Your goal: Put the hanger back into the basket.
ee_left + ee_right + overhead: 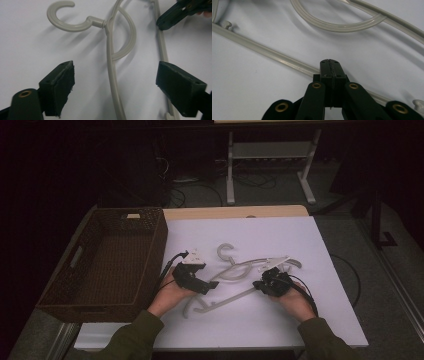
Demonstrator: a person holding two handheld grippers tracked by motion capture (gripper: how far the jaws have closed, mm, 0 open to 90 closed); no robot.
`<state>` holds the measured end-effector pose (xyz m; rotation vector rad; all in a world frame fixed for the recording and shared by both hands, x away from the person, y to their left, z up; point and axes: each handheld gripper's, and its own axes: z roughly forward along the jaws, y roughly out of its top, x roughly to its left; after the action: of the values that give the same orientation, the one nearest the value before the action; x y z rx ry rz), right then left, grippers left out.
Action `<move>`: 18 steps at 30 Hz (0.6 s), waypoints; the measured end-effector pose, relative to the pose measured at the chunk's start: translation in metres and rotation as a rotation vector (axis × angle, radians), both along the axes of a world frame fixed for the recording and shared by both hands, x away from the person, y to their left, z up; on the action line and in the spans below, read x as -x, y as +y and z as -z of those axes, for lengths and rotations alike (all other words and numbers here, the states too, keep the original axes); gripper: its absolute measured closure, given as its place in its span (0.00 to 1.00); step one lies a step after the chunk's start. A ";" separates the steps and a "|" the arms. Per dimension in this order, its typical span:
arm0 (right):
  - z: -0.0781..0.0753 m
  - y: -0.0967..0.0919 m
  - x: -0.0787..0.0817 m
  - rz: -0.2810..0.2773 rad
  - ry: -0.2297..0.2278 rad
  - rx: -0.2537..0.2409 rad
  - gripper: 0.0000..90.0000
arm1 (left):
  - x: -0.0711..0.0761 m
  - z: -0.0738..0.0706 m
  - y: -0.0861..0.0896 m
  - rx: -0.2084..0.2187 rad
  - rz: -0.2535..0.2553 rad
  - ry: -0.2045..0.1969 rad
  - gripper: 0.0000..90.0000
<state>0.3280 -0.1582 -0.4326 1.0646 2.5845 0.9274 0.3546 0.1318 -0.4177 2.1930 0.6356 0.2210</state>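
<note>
Pale grey plastic clothes hangers (235, 270) lie overlapped on the white table top. My left gripper (212, 285) is open at their left. In the left gripper view its jaws (113, 72) stand wide on either side of one hanger arm (111, 62), without touching it, and the hook (62, 22) lies beyond. My right gripper (257, 285) is shut at the right. Its joined tips (330, 62) sit over the straight bottom bar (262, 50), with nothing between the pads. The left gripper view shows that tip (162, 25) against the bar (162, 47).
A dark wicker basket (160, 245) stands at the table's left side, close to my left hand. The white table surface (300, 320) extends to the right and front. A metal stand (270, 150) and cables are on the floor behind the table.
</note>
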 end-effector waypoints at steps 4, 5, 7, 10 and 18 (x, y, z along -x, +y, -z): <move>0.001 -0.001 -0.001 -0.001 0.000 -0.004 0.99 | -0.008 0.008 -0.008 -0.058 0.023 0.010 0.25; 0.001 -0.001 -0.001 -0.001 0.000 -0.004 0.99 | -0.008 0.008 -0.008 -0.058 0.023 0.010 0.26; 0.001 -0.001 -0.001 -0.003 0.000 -0.004 1.00 | -0.010 0.010 -0.011 -0.076 0.029 0.019 0.31; 0.001 -0.001 -0.001 -0.003 0.001 -0.005 0.99 | -0.013 0.012 -0.016 -0.096 0.022 0.012 0.35; 0.000 -0.001 -0.001 -0.003 0.000 -0.004 1.00 | -0.020 0.018 -0.028 -0.145 0.028 0.037 0.51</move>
<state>0.3287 -0.1588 -0.4331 1.0619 2.5866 0.9330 0.3741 0.1034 -0.4361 2.3479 0.6263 0.2185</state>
